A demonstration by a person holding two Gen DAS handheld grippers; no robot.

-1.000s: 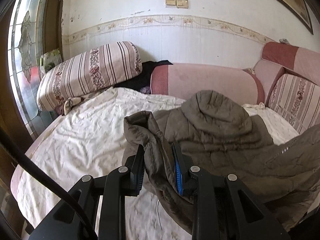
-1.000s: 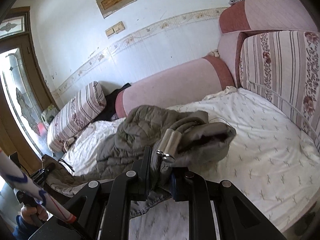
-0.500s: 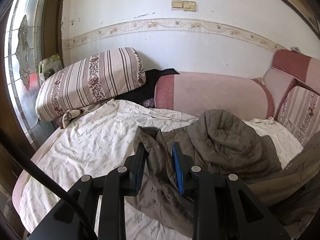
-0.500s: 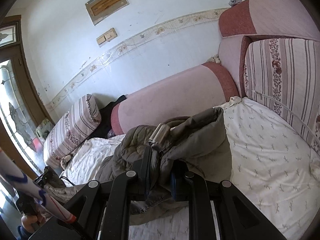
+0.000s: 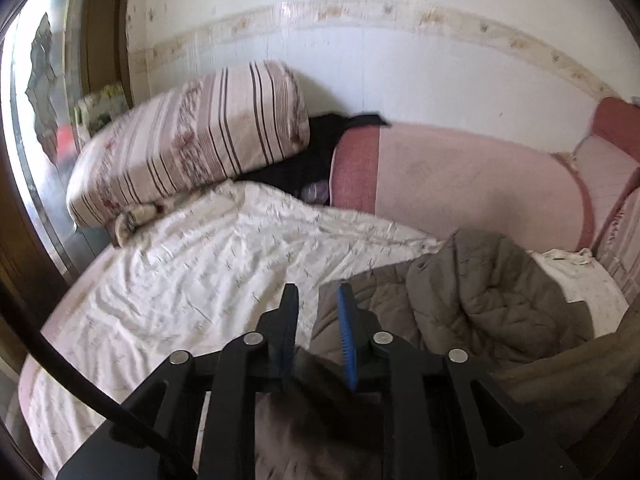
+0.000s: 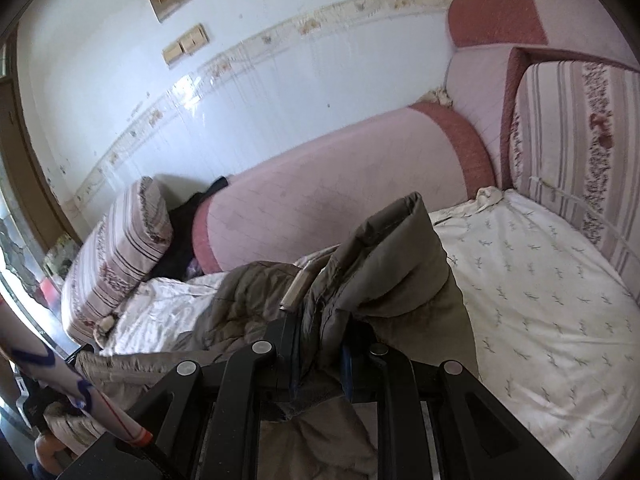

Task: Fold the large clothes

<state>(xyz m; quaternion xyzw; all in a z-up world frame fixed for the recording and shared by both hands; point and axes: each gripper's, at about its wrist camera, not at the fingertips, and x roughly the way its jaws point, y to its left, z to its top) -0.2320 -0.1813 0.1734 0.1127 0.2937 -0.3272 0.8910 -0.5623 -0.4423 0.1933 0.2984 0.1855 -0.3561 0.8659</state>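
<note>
I am clamping one olive padded jacket (image 6: pixel 400 264) in my right gripper (image 6: pixel 320 344) and left gripper (image 5: pixel 318 332), its length running across the bed (image 5: pixel 168 280).

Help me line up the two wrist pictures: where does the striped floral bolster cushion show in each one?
Left wrist view: the striped floral bolster cushion lies upper left, above the white printed sheet.
Right wrist view: the same cushion sits far smaller at the left edge, about mid-height, tilted.
Shared landmark: the black cloth wedged between the cushion and the pink sofa backrest.
</note>
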